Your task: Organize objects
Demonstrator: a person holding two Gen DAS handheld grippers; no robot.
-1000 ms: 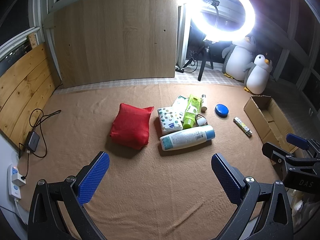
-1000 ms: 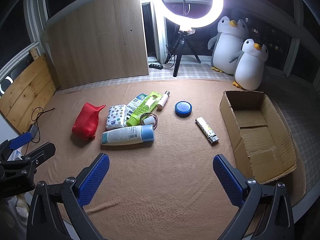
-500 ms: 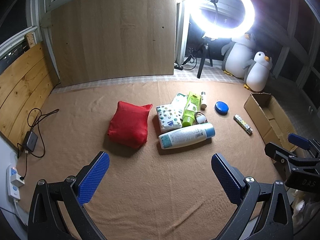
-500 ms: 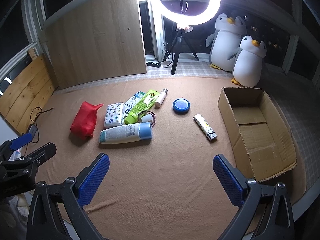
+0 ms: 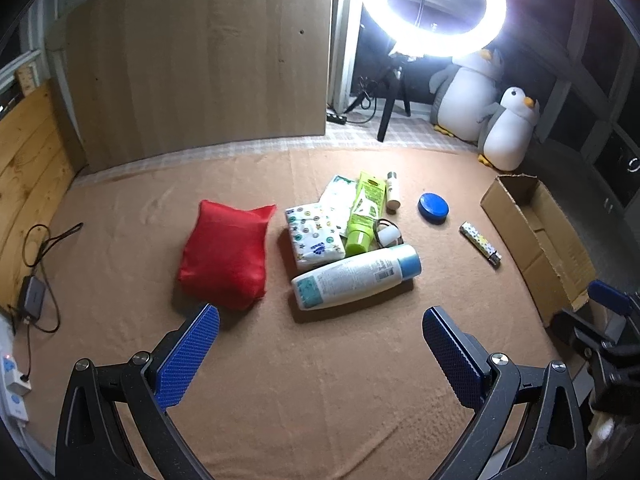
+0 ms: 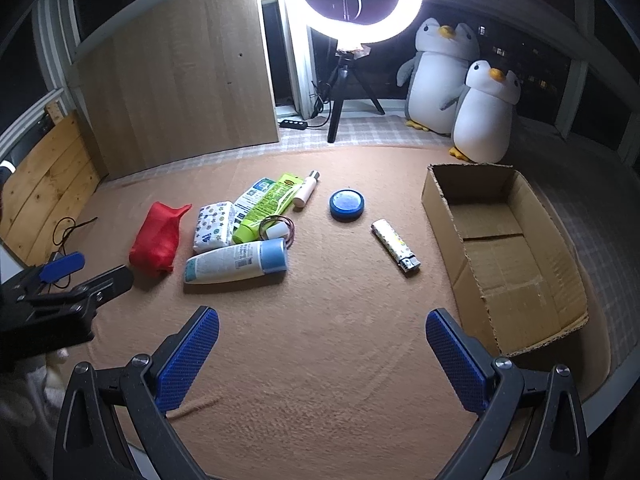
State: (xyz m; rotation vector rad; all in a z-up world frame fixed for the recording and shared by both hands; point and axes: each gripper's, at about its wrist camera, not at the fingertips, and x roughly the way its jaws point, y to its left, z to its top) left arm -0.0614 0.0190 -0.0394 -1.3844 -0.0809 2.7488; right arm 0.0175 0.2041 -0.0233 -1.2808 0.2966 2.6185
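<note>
Loose items lie on the tan mat: a red pouch (image 5: 226, 254) (image 6: 158, 236), a patterned tissue pack (image 5: 314, 236) (image 6: 214, 226), a green tube (image 5: 364, 212) (image 6: 264, 210), a white bottle with a blue cap (image 5: 354, 276) (image 6: 236, 266), a small white tube (image 6: 305, 193), a blue round tin (image 5: 433, 208) (image 6: 347, 205) and a patterned lighter (image 5: 480, 243) (image 6: 395, 245). An open cardboard box (image 6: 504, 248) (image 5: 536, 236) stands at the right. My left gripper (image 5: 320, 354) is open and empty, just short of the pouch and bottle. My right gripper (image 6: 322, 356) is open and empty, short of the lighter.
A ring light on a tripod (image 6: 352, 12) and two plush penguins (image 6: 460, 88) stand at the back. A wooden panel (image 5: 208, 60) leans behind the mat. A cable and charger (image 5: 34, 296) lie at the left edge, by a power strip (image 5: 12, 376).
Both grippers have moved forward, towards the items, which look larger now. Nothing on the mat has moved. Both grippers stay open.
</note>
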